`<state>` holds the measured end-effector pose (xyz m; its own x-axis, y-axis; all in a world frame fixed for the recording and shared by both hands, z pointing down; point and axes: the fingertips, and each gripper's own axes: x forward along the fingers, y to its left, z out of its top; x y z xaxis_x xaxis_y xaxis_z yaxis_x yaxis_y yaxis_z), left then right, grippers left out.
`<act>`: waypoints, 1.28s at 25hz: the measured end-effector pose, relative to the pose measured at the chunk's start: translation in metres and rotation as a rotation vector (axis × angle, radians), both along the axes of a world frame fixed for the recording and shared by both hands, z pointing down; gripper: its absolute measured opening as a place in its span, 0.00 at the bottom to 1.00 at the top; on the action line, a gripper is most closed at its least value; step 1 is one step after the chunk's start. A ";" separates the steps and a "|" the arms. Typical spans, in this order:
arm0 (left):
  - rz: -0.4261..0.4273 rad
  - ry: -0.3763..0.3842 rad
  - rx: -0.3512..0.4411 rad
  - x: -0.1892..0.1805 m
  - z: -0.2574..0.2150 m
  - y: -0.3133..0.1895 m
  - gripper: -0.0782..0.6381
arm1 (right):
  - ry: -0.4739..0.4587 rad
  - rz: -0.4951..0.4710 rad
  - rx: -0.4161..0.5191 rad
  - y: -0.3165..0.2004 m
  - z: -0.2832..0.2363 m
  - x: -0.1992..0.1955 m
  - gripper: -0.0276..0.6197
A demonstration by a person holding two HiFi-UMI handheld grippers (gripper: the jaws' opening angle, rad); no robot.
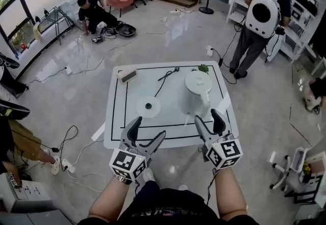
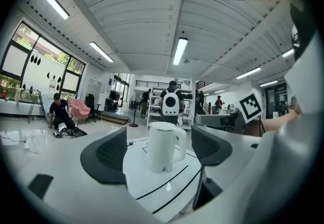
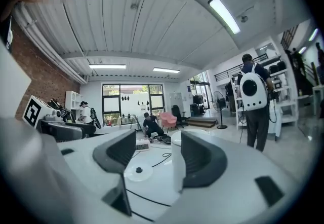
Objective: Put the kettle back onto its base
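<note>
A white electric kettle point(image 1: 197, 89) stands upright on the right half of the white table point(image 1: 168, 102), its handle toward me. Its round white base point(image 1: 148, 107) lies to the kettle's left, with a black cord point(image 1: 165, 77) running toward the far edge. My left gripper point(image 1: 145, 133) hovers open at the table's near edge, below the base. In the left gripper view the kettle point(image 2: 164, 147) shows between the spread jaws, well ahead. My right gripper point(image 1: 211, 119) is open just in front of the kettle. In the right gripper view the kettle point(image 3: 177, 164) is partly behind the right jaw, and the base point(image 3: 138, 171) lies ahead.
A small white-and-green box point(image 1: 127, 74) sits at the table's far left corner and a green item point(image 1: 203, 68) at the far right. A person with a white backpack point(image 1: 260, 20) stands beyond the table. Another person point(image 1: 94, 14) crouches far left. Cables lie on the floor.
</note>
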<state>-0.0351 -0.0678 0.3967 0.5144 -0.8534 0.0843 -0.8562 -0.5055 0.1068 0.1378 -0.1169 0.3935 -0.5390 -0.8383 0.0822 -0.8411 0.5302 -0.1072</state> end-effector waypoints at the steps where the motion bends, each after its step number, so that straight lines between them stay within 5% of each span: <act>1: 0.015 0.001 -0.002 -0.005 0.000 -0.007 0.65 | 0.000 0.020 0.001 -0.006 -0.001 -0.002 0.45; 20: 0.284 0.041 0.008 -0.050 -0.002 -0.067 0.65 | 0.051 0.293 0.010 -0.034 -0.012 -0.033 0.45; 32: 0.295 0.072 -0.015 -0.058 0.005 -0.070 0.65 | 0.092 0.355 -0.048 -0.042 0.004 -0.018 0.45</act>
